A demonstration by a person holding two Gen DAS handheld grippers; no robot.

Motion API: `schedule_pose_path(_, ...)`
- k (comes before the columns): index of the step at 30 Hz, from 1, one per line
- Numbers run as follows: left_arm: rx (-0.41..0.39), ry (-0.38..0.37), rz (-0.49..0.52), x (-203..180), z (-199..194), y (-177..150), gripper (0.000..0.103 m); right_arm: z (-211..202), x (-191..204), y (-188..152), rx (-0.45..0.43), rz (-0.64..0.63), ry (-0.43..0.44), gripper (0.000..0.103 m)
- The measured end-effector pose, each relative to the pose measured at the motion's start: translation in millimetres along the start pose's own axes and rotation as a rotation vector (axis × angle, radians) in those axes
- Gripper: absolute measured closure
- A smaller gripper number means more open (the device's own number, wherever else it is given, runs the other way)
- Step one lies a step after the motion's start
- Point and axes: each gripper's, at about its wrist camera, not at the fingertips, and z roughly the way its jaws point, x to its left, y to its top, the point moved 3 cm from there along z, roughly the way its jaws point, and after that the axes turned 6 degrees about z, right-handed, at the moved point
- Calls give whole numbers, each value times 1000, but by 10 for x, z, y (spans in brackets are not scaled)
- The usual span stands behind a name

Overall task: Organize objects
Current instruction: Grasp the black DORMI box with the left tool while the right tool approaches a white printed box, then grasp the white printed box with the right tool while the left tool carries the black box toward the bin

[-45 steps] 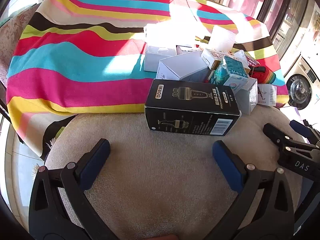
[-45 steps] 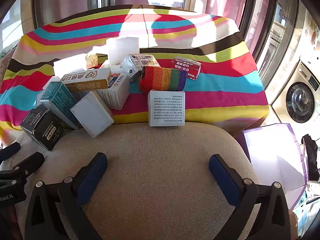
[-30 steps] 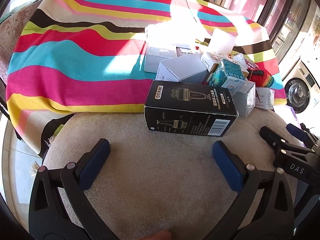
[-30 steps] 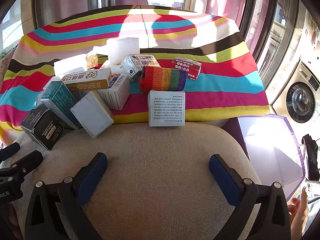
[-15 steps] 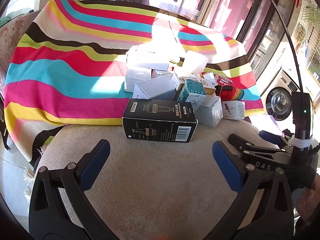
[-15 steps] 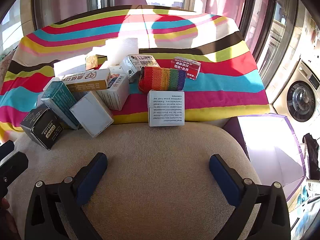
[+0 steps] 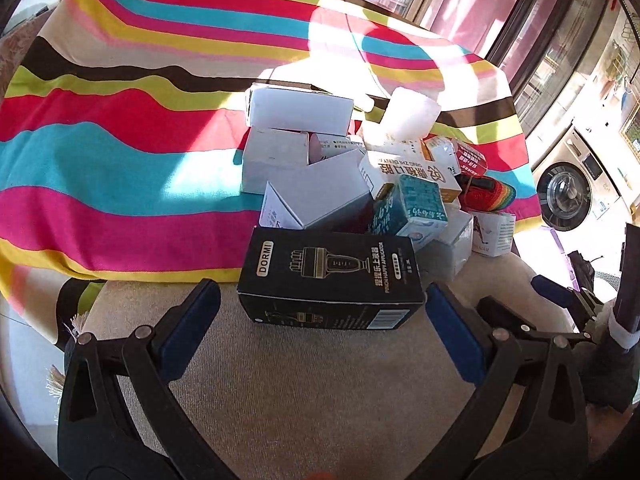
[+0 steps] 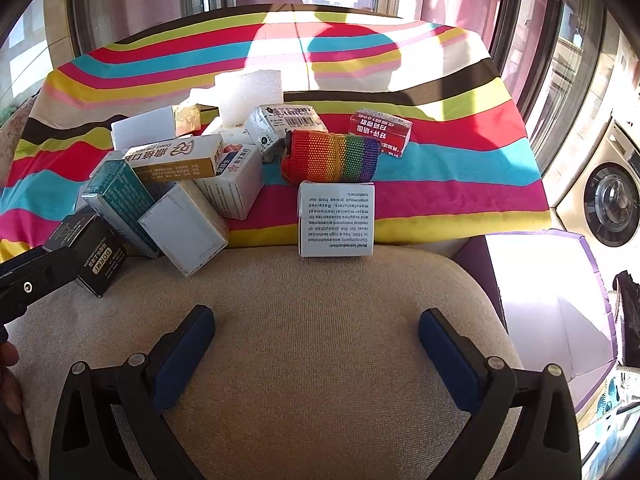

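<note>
Apparently both spread: left gripper (image 7: 322, 312) flanking black DORMI box (image 7: 330, 276), right gripper (image 8: 316, 336) empty.

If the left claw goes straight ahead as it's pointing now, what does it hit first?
Most likely the black DORMI box. It lies crosswise just beyond the open left claw, about centred between the blue pads. Depth is hard to judge, but nothing else lies nearer.
</note>
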Motion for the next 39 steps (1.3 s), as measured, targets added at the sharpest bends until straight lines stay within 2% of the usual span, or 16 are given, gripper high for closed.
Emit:
schedule_pose_path(3,34,-4,-1,-11,106,13,3,10,-78,36,30,34,76,0)
schedule_pose_path(4,34,-9,0,-18,108,21,11,6,-114,50,40,48,108,0)
schedule_pose_path(5,36,-14,6,-33,117,22,15,-6,-153,67,50,61,146,0)
schedule_pose_path(8,25,-11,13,-37,105,8,15,-36,-278,113,60,106,249,0)
schedule_pose_path(13,4,-5,12,-37,73,5,15,7,-386,173,88,128,306,0)
schedule_pose_path(20,-26,4,2,-78,-19,-61,16,148,-294,422,36,50,158,0)
schedule_pose_path(22,-35,14,2,-100,-34,-77,16,219,-246,488,32,21,149,1)
schedule_pose_path(24,-47,19,-1,-121,-65,-96,16,275,-178,528,24,-20,104,8)
schedule_pose_path(25,-52,23,-3,-130,-79,-104,16,303,-146,538,26,-34,99,15)
schedule_pose_path(26,-59,29,-4,-143,-97,-115,16,331,-126,538,31,-42,99,28)
schedule_pose_path(27,-66,32,-2,-159,-114,-124,16,364,-122,534,39,-43,91,48)
schedule_pose_path(28,-75,36,-2,-175,-134,-128,16,402,-128,527,53,-39,82,58)
schedule_pose_path(33,-116,52,5,-286,-219,-143,16,397,-184,500,47,-23,74,61)
schedule_pose_path(39,-134,29,15,-474,-258,-190,16,264,-237,433,4,-16,33,61)
